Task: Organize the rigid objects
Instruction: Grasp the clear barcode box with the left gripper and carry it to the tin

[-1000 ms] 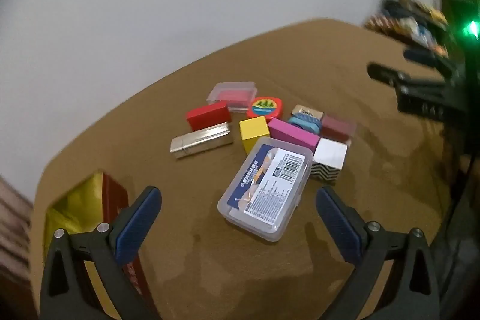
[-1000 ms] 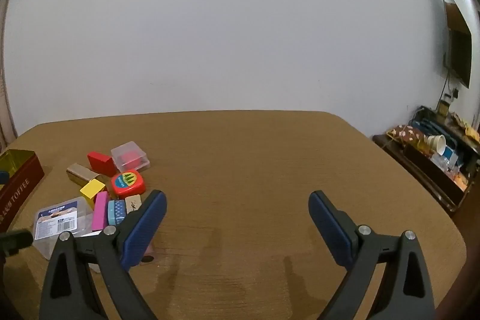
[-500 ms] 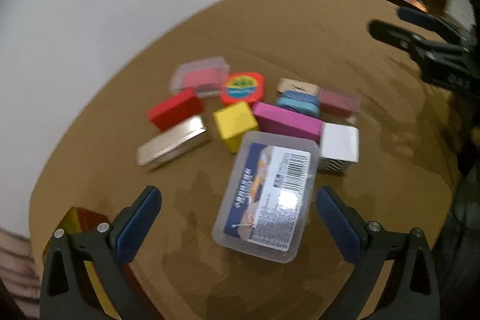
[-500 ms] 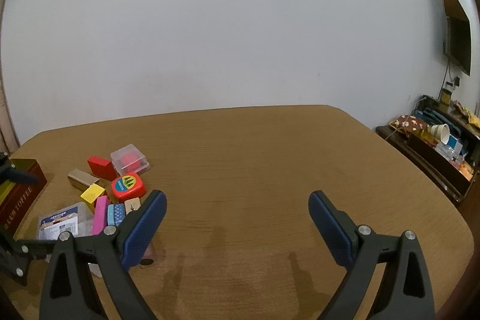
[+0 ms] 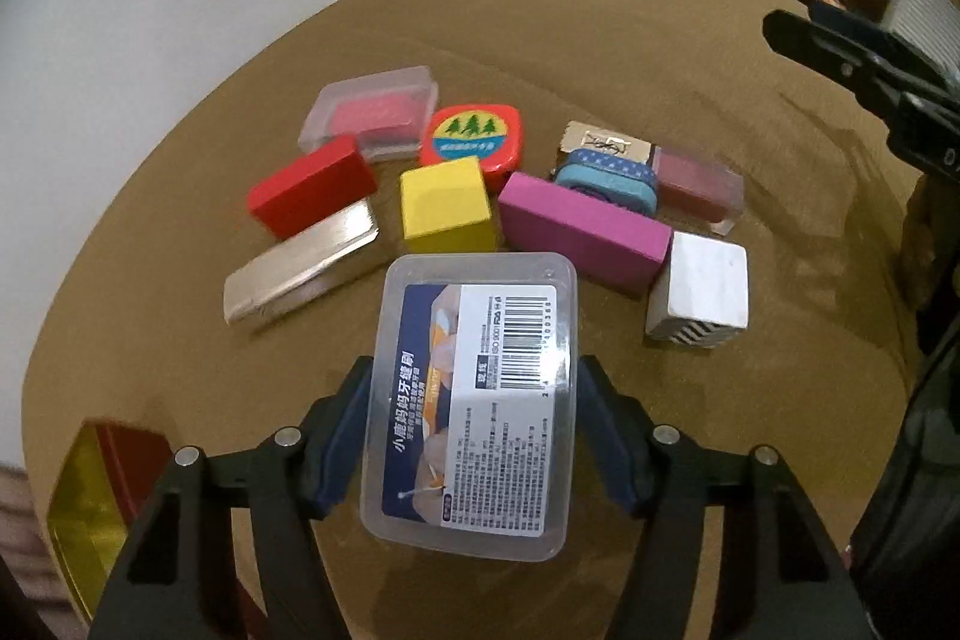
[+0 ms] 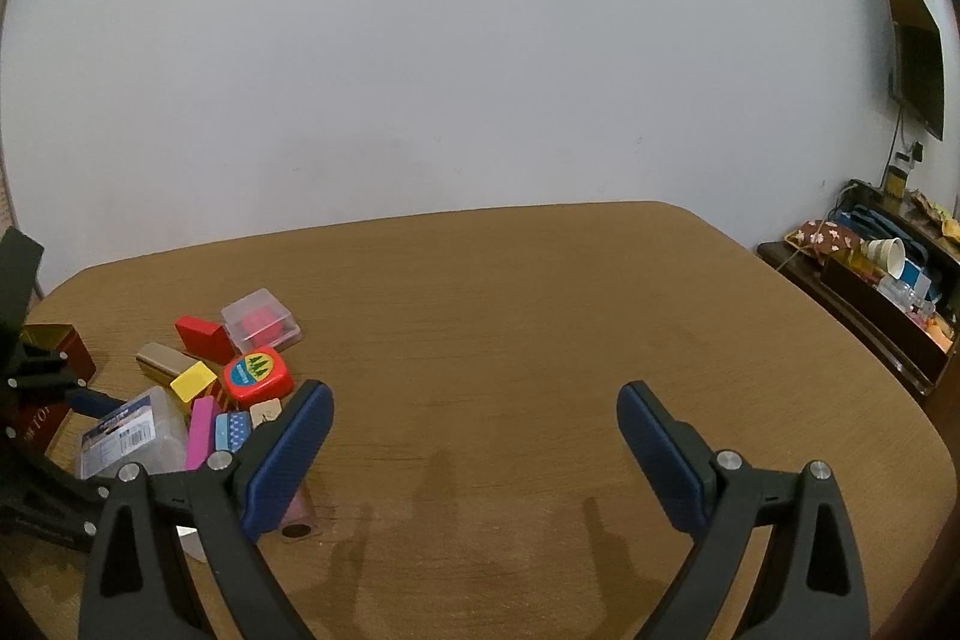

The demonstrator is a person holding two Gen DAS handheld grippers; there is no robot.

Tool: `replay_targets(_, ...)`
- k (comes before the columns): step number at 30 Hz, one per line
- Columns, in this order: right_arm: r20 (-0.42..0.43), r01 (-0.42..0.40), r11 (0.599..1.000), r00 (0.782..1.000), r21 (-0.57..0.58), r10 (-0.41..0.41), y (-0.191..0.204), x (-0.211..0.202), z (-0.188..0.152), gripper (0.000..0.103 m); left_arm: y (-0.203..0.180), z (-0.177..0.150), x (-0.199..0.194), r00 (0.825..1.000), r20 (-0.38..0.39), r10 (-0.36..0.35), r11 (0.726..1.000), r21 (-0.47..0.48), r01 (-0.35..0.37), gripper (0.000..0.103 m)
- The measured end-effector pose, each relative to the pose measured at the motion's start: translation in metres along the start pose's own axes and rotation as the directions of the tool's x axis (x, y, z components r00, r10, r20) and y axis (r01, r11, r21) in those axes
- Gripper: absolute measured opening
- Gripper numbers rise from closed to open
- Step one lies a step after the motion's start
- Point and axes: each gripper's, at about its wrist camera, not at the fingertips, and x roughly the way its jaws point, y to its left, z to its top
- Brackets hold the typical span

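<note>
1. Closing the left gripper (image 5: 471, 436) on the clear box (image 5: 474, 400) at lower centre of the left view; jaws just drawn in, blue pads sitting against both long sides of the box.
2. Resting the box on the table (image 5: 600, 10), below a cluster of small things.
3. Lying just above the box: yellow block (image 5: 447, 205), pink block (image 5: 582, 232), silver bar (image 5: 300, 268).
4. Sitting further up: red block (image 5: 312, 184), clear case (image 5: 372, 115), red tape measure (image 5: 474, 142), teal tape roll (image 5: 606, 178).
5. Standing right of the box: white cube (image 5: 699, 292) with a striped side.
6. Showing at lower left: red tin (image 5: 90, 496) with a gold interior.
7. Holding the right gripper (image 6: 474, 439) spread wide over bare table at lower centre of the right view, gripping nothing.
</note>
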Motion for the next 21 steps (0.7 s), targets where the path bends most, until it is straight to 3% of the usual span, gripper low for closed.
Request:
replay_targets(3,0.000,-0.003,1.000,1.000,-0.002,0.003,0.001,0.001,0.000,0.098,0.002,-0.018,-0.027,0.999,0.040,0.002,0.998,-0.067,0.001,0.061)
replay_targets(6,0.001,-0.005,1.000,1.000,-0.003,0.005,0.000,0.000,-0.001,0.098,0.017,-0.033,-0.066,0.996,0.072,0.047,0.987,-0.159,-0.035,0.061)
replay_targets(8,-0.001,-0.009,1.000,1.000,-0.005,0.009,0.000,0.000,-0.001,0.098,0.034,-0.046,-0.104,0.993,0.087,0.075,0.969,-0.242,-0.052,0.061)
replay_targets(11,0.002,-0.007,1.000,1.000,-0.010,0.007,0.002,0.001,-0.001,0.098,0.080,-0.068,-0.130,0.987,0.026,0.157,0.925,-0.353,-0.137,0.061)
replay_targets(13,0.002,-0.001,1.000,1.000,-0.014,0.001,0.003,0.001,-0.001,0.098,0.112,-0.090,-0.135,0.970,-0.056,0.239,0.889,-0.389,-0.241,0.061)
replay_targets(17,0.002,-0.002,1.000,1.000,-0.017,0.003,0.003,0.000,-0.001,0.098,0.166,-0.128,-0.118,0.952,-0.166,0.258,0.836,-0.455,-0.306,0.061)
replay_targets(21,-0.006,-0.005,1.000,1.000,-0.024,0.005,0.002,-0.001,-0.001,0.098,0.190,-0.137,-0.084,0.939,-0.207,0.275,0.812,-0.473,-0.342,0.061)
